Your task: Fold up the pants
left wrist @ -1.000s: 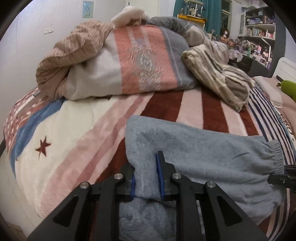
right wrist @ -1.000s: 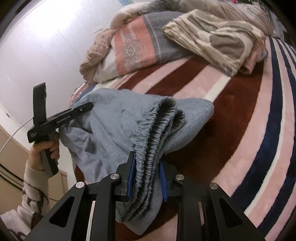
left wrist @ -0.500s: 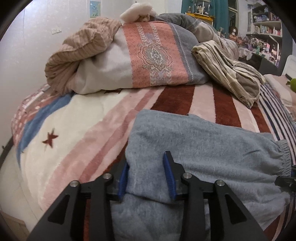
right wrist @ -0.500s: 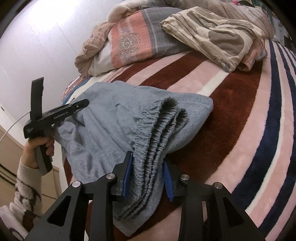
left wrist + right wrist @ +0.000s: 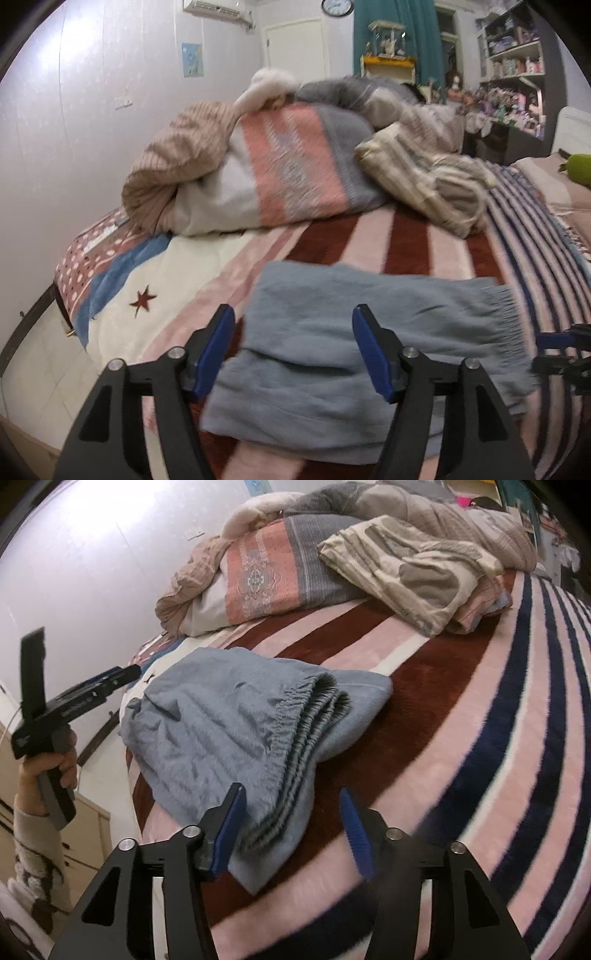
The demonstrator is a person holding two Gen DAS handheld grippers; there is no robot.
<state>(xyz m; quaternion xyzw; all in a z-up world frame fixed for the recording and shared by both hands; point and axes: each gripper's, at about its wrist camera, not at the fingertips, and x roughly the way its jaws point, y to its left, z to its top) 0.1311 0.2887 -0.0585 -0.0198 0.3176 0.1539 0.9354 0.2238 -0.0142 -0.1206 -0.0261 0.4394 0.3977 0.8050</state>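
The grey-blue pants [image 5: 351, 332] lie folded in a flat bundle on the striped bed blanket [image 5: 406, 236]. In the right wrist view the pants [image 5: 229, 723] show their gathered elastic waistband stacked at the right edge. My left gripper [image 5: 293, 347] is open, its blue pads on either side of the near edge of the pants, holding nothing. My right gripper [image 5: 291, 819] is open just in front of the waistband end, apart from the cloth. The left gripper [image 5: 122, 675] also shows in the right wrist view, held by a hand at the left.
A heap of quilts and bedding [image 5: 288, 166] lies across the far side of the bed, with a folded beige patterned cloth [image 5: 417, 572] beside it. The bed's left edge drops to the floor [image 5: 44, 369]. Shelves [image 5: 517, 74] stand at the far right.
Both grippers have opened and let go of the pants, then drawn back a little. The pants now lie flat on the blanket.
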